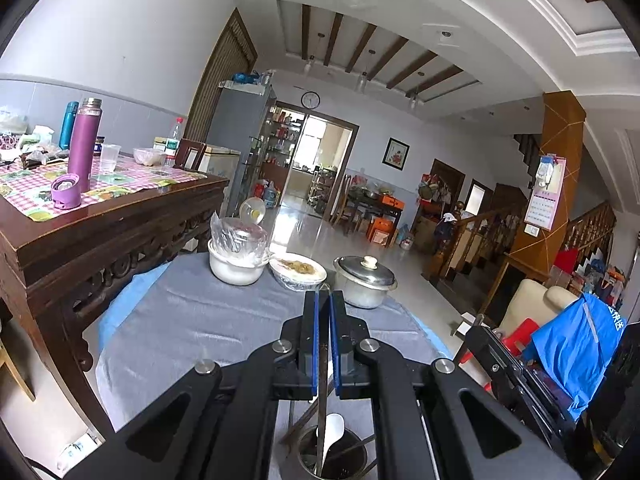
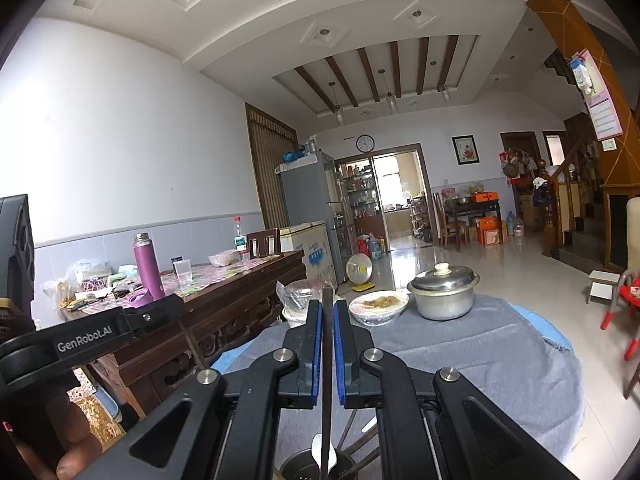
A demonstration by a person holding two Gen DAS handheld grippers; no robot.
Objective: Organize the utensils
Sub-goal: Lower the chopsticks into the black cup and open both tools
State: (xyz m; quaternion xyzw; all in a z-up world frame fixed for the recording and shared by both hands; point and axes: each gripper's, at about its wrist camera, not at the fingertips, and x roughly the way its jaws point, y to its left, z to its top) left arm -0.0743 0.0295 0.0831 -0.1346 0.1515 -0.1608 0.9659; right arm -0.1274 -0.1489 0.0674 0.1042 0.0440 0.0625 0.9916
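In the left wrist view my left gripper point(image 1: 323, 296) is shut on a thin dark chopstick point(image 1: 321, 412). The stick runs down between the blue pads into a metal utensil holder point(image 1: 352, 468) at the bottom edge. A white spoon point(image 1: 335, 430) stands in that holder. In the right wrist view my right gripper point(image 2: 328, 304) is likewise shut on a dark chopstick point(image 2: 327, 360), upright, its lower end over the same holder point(image 2: 294, 466) with the white spoon point(image 2: 318, 450). Both grippers hang side by side above the round table.
On the grey-clothed round table point(image 1: 180, 320) stand a bag-covered white bowl point(image 1: 236, 268), a film-covered plate of food point(image 1: 298, 272) and a lidded steel pot point(image 1: 365, 280). A carved wooden table point(image 1: 100, 232) with a purple flask point(image 1: 83, 144) lies left. A hand point(image 2: 72, 440) holds the left gripper.
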